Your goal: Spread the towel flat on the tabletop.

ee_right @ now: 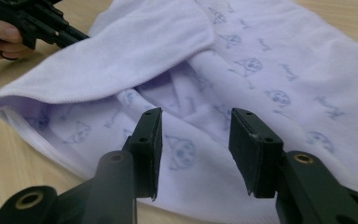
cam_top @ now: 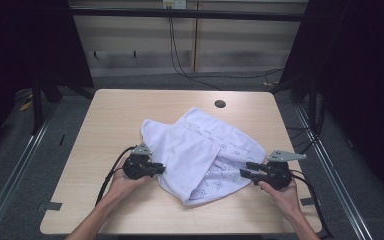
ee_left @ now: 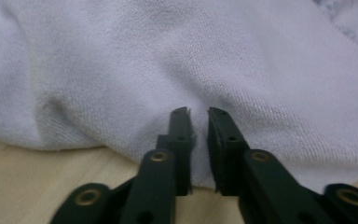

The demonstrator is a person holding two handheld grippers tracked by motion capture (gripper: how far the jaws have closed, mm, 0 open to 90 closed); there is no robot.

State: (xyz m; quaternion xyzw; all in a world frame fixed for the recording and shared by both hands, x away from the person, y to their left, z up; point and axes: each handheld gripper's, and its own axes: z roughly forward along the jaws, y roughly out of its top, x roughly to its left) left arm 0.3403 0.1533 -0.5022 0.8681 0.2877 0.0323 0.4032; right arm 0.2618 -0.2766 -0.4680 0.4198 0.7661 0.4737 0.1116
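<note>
Towel (cam_top: 200, 150) on table (cam_top: 115, 115) (mid-front)

You have a pale wooden table (cam_top: 110, 120) with a round hole (cam_top: 220, 104) near its far edge. A crumpled white towel (cam_top: 200, 150) lies on it, from the middle towards the near edge.

Both grippers are black: the left gripper (cam_top: 161, 169) and right gripper (cam_top: 244, 170) each carry a grey three-cornered plate behind the fingers (ee_right: 149, 140), brass-ringed pivot screws, and trailing black cables.
</note>
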